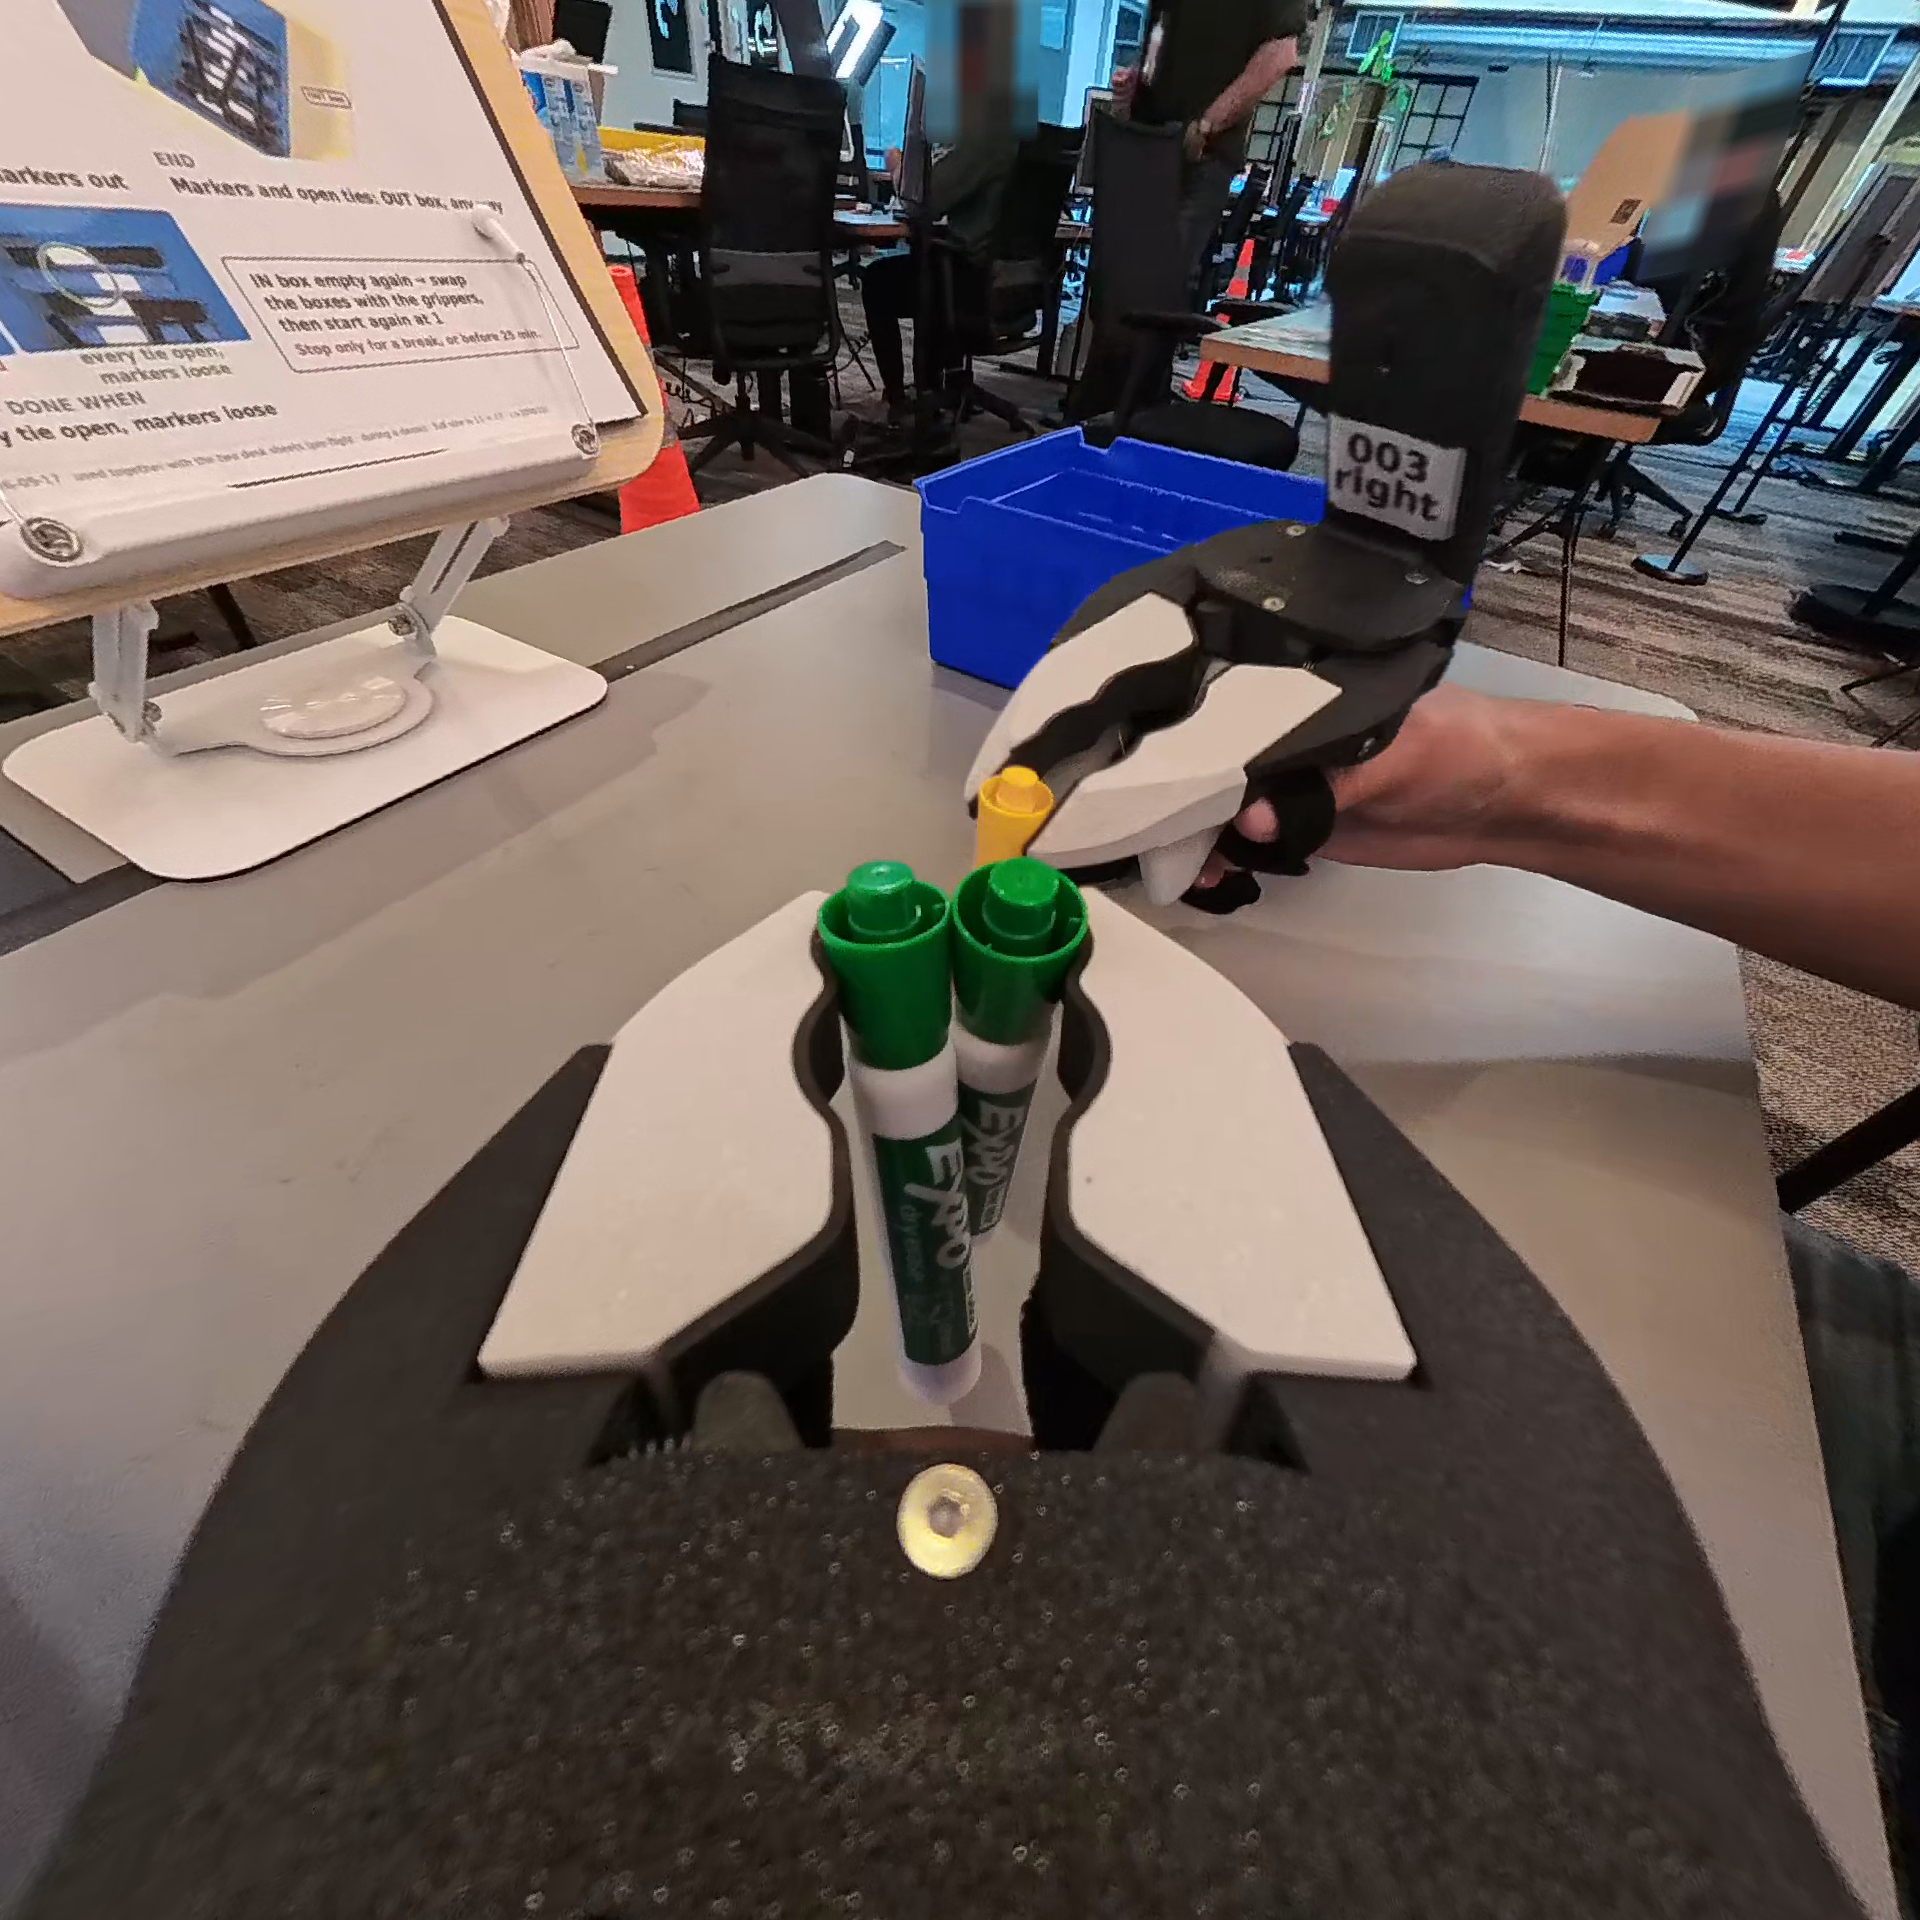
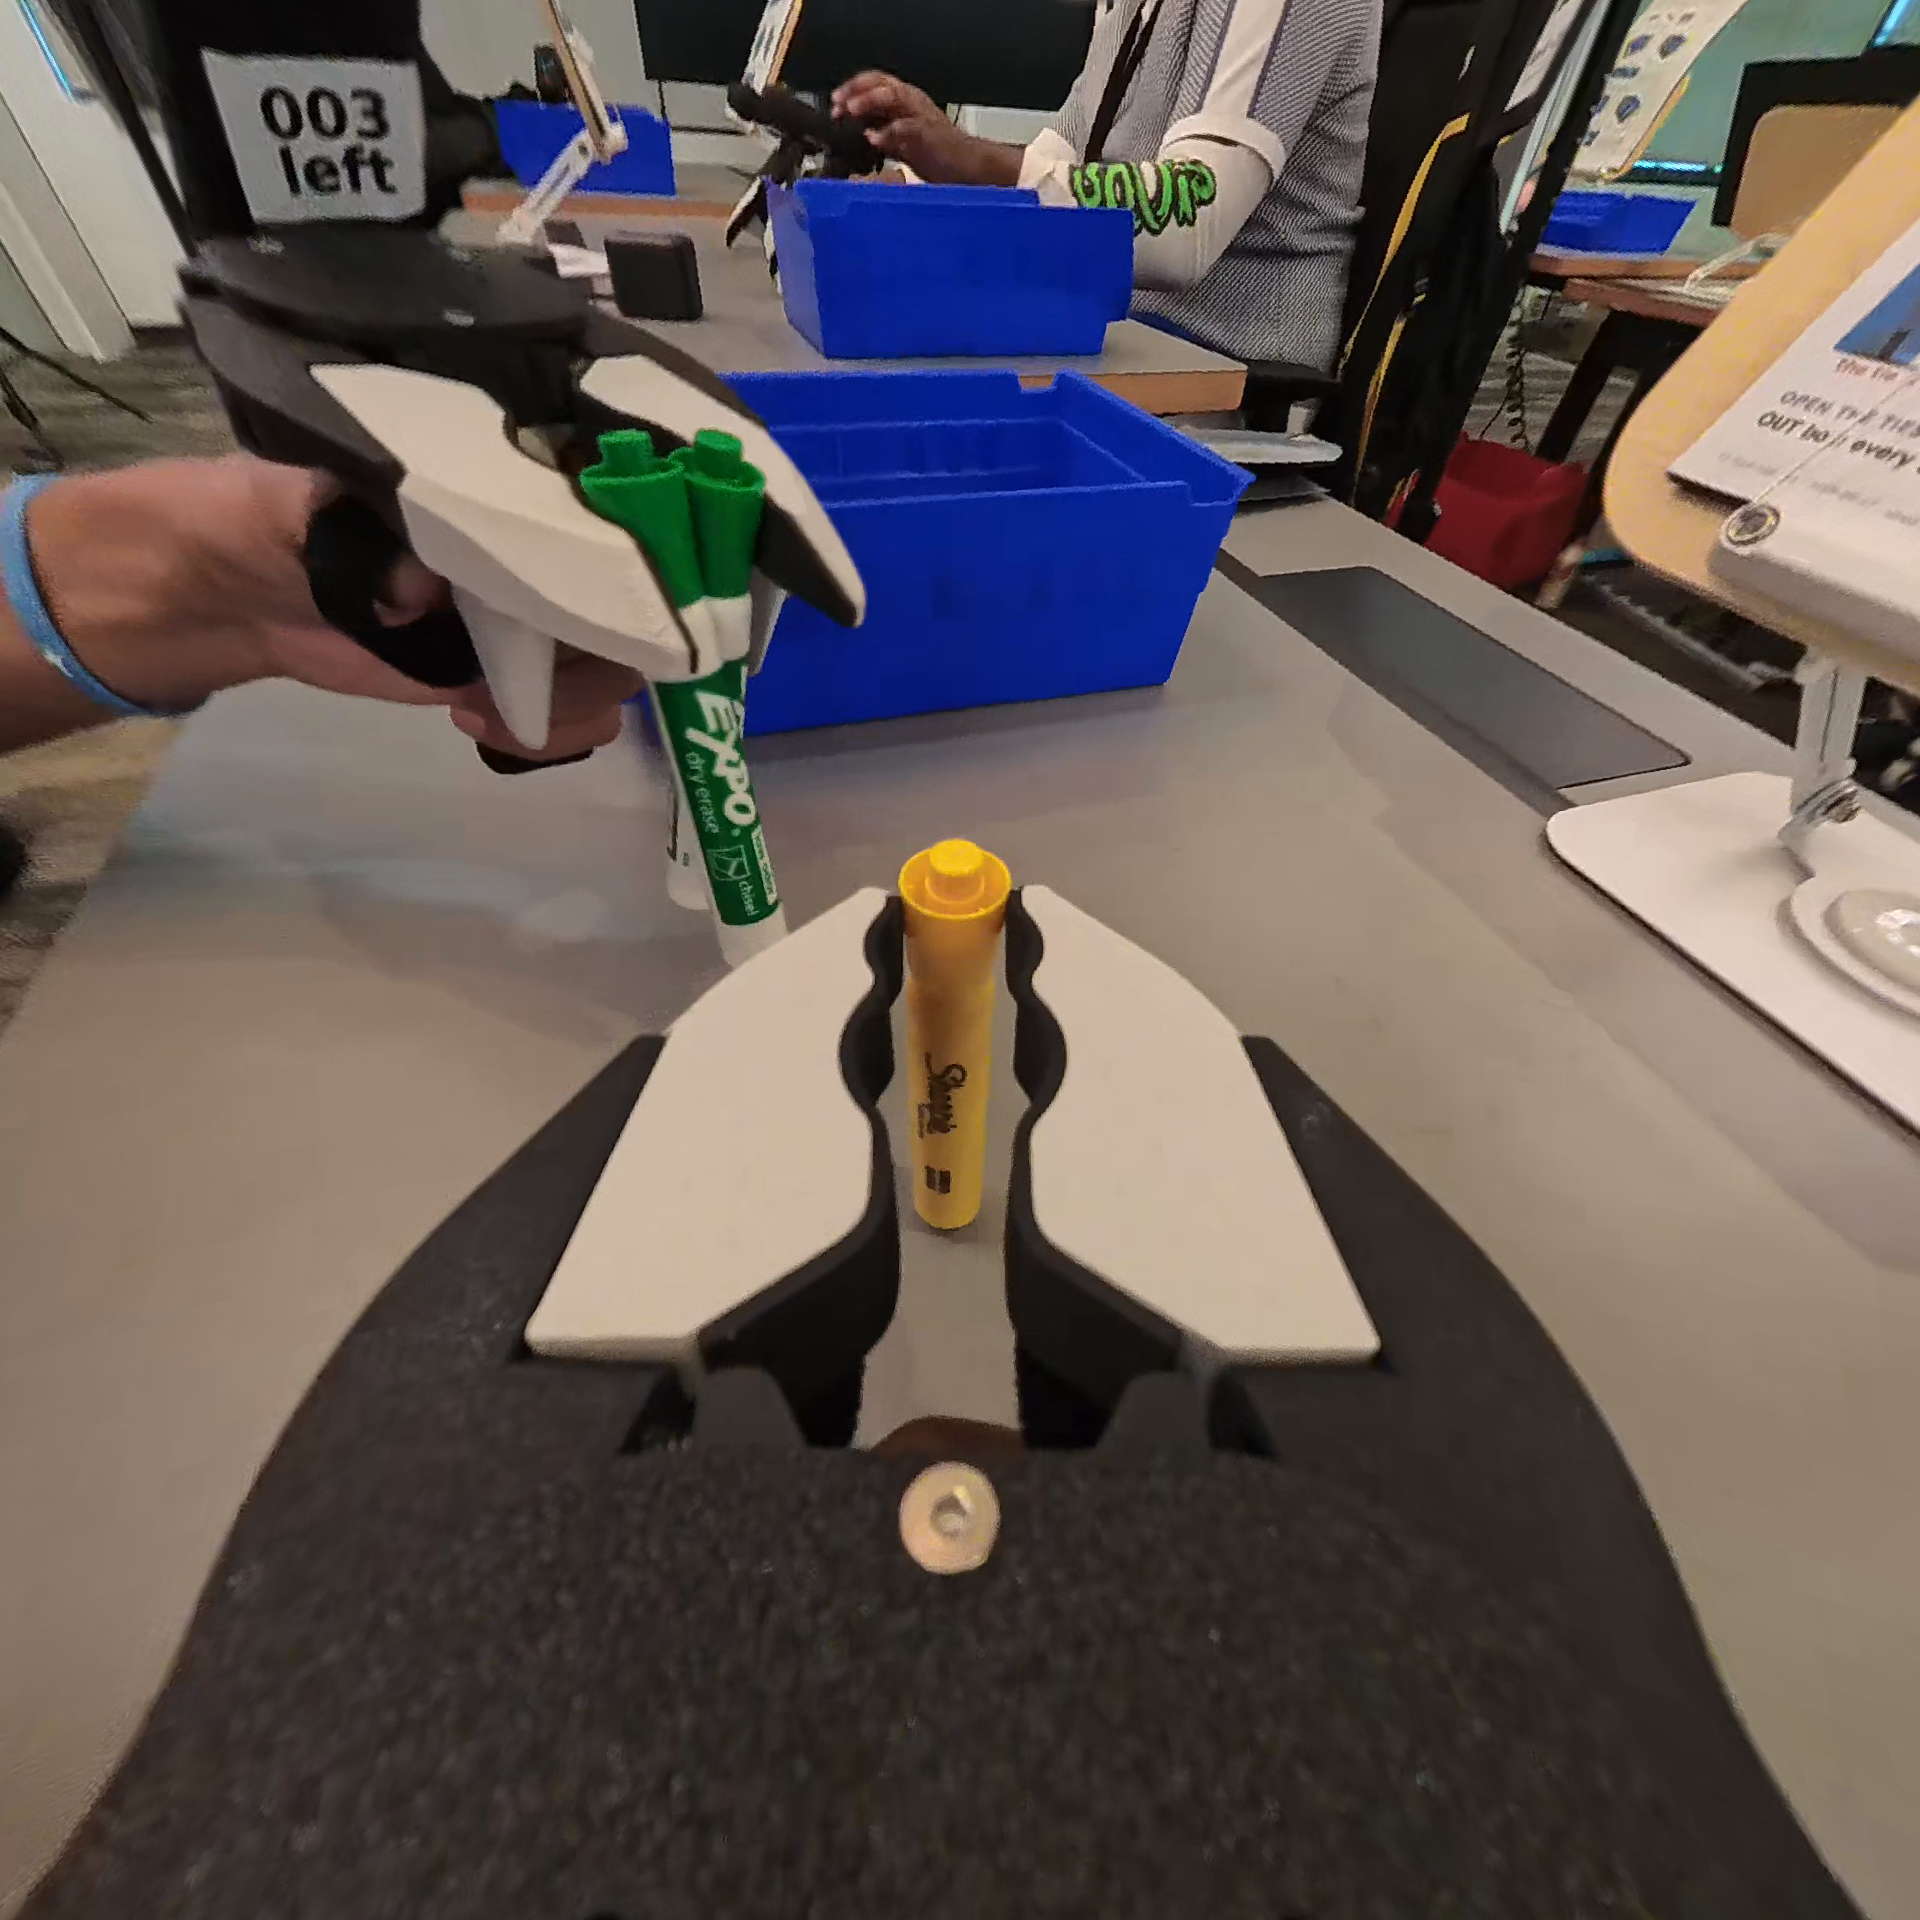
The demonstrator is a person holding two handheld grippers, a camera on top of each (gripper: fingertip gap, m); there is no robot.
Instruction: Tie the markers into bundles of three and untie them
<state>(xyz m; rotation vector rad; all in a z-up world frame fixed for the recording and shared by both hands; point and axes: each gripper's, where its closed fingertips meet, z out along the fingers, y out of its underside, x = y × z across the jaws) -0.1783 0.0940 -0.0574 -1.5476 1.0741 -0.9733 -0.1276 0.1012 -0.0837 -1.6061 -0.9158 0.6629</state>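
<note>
My left gripper (image 1: 951,920) is shut on two green markers (image 1: 914,1122), held upright by their caps above the grey table. It also shows in the right wrist view (image 2: 769,613) with the green markers (image 2: 717,748) hanging down from it. My right gripper (image 2: 954,904) is shut on a yellow marker (image 2: 945,1049), also upright and cap up. In the left wrist view the right gripper (image 1: 1023,821) holds the yellow marker (image 1: 1010,821) just behind and right of the green pair, close but apart. No tie is visible.
A blue bin (image 1: 1091,540) stands on the table behind the grippers; it shows empty in the right wrist view (image 2: 997,540). An instruction board on a white stand (image 1: 301,717) is on the left. Other desks, bins and a seated person (image 2: 1195,156) are beyond. My right fingertips sit around 7 centimeters from my left ones.
</note>
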